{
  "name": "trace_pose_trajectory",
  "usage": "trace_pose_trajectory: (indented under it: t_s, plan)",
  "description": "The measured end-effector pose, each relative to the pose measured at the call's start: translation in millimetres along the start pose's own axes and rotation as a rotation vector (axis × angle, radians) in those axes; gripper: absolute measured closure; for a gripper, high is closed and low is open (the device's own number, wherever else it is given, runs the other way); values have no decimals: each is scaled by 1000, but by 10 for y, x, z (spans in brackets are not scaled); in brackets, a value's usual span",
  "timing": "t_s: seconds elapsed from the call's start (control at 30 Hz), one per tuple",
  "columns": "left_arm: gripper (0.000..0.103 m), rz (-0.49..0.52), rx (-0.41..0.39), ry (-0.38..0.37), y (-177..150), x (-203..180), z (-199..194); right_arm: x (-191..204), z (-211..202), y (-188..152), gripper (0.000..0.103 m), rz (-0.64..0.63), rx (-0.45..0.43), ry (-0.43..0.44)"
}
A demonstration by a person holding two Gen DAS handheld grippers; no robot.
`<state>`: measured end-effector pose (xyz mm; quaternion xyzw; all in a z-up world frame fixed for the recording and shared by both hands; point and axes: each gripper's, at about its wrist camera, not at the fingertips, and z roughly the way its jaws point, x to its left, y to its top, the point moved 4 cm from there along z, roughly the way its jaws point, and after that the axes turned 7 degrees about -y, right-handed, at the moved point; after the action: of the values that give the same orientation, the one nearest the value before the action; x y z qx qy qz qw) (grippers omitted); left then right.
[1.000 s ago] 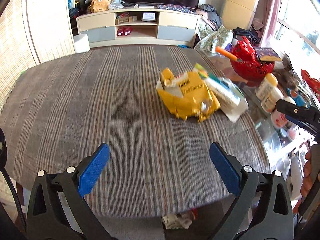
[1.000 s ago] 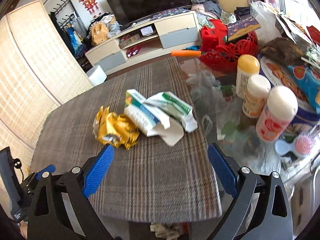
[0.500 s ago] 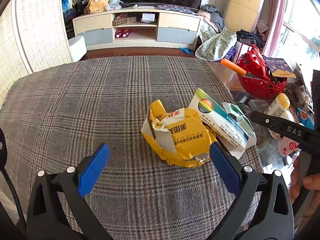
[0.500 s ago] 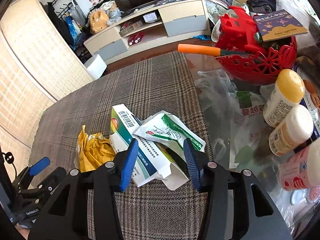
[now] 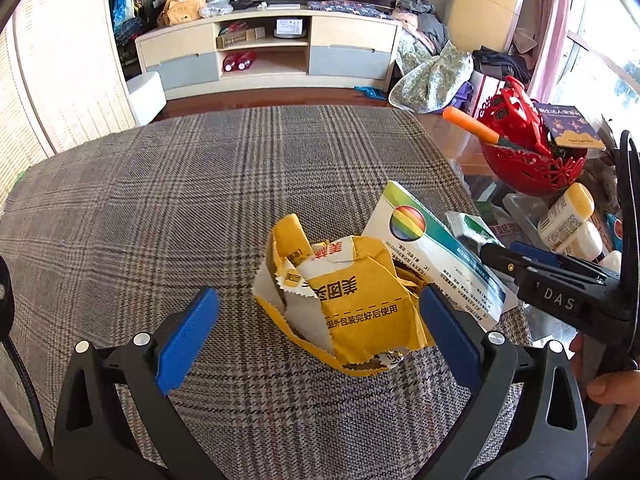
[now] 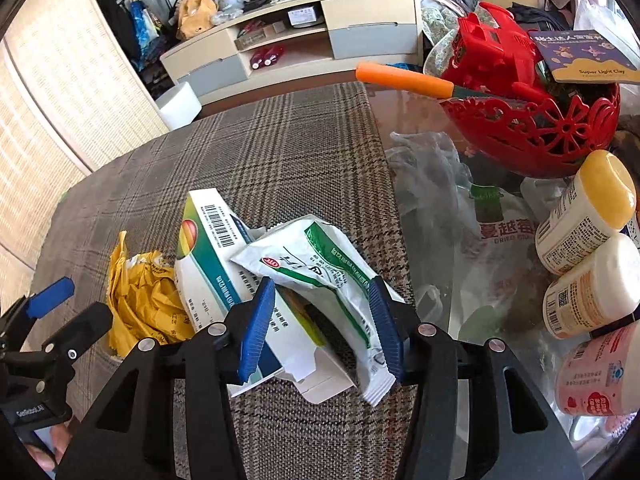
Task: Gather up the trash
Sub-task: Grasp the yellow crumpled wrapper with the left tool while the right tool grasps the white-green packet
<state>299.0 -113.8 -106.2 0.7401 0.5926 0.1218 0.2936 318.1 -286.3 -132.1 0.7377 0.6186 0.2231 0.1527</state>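
Bench cloth [image 5: 200,200]: grey-brown plaid. Crumpled wrapper [image 5: 352,304]: yellow. Sachet [image 6: 332,264]: white, green stripes. Basket [image 6: 532,128]: red. Claw pads [image 5: 186,336]: blue.

Ahead of the grippers: one crumpled yellow wrapper [image 5: 352,304], one white-and-green carton [image 6: 216,264], one green-printed sachet [image 6: 320,264], three capped bottles [image 6: 588,216].

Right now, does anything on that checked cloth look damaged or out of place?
Yes. A torn, crumpled yellow wrapper, an opened medicine box with its flap hanging out, and a creased white-and-green sachet lie heaped together near the plaid tablecloth edge.
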Motion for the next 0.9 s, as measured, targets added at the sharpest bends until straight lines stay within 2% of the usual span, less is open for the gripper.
trace_pose_trajectory:
  t_s: [0.13,0.17,0.2,0.33,0.43,0.47,0.57,0.63,0.67,0.77,0.9]
  plan:
    - [8,9,19,0,-12,-40,121,-74,156,-24,53,15,31,-17]
    - [8,16,22,2,-22,-54,154,-86,194,-39,55,17,38,-20]
    - [8,19,25,0,-34,-64,184,-99,211,-54,66,27,37,-16]
    - [9,34,17,-20,-77,-69,230,-142,212,-93,73,55,22,11]
    - [33,59,20,-63,-98,-98,218,-151,130,-99,74,58,0,21]
    - [35,63,24,-74,-109,-109,202,-143,86,-97,74,52,-10,18]
    - [64,97,6,-80,-136,-159,123,-122,-11,-103,74,42,-29,13]
    - [70,103,0,-83,-148,-179,71,-109,-55,-117,74,39,-31,20]
    - [79,105,-1,-87,-153,-182,38,-100,-66,-126,74,38,-30,24]
    - [88,120,-13,-63,-181,-134,-53,-70,-105,-173,74,39,-23,45]
    - [94,121,-13,-39,-245,-17,-142,3,-172,-302,74,51,5,93]
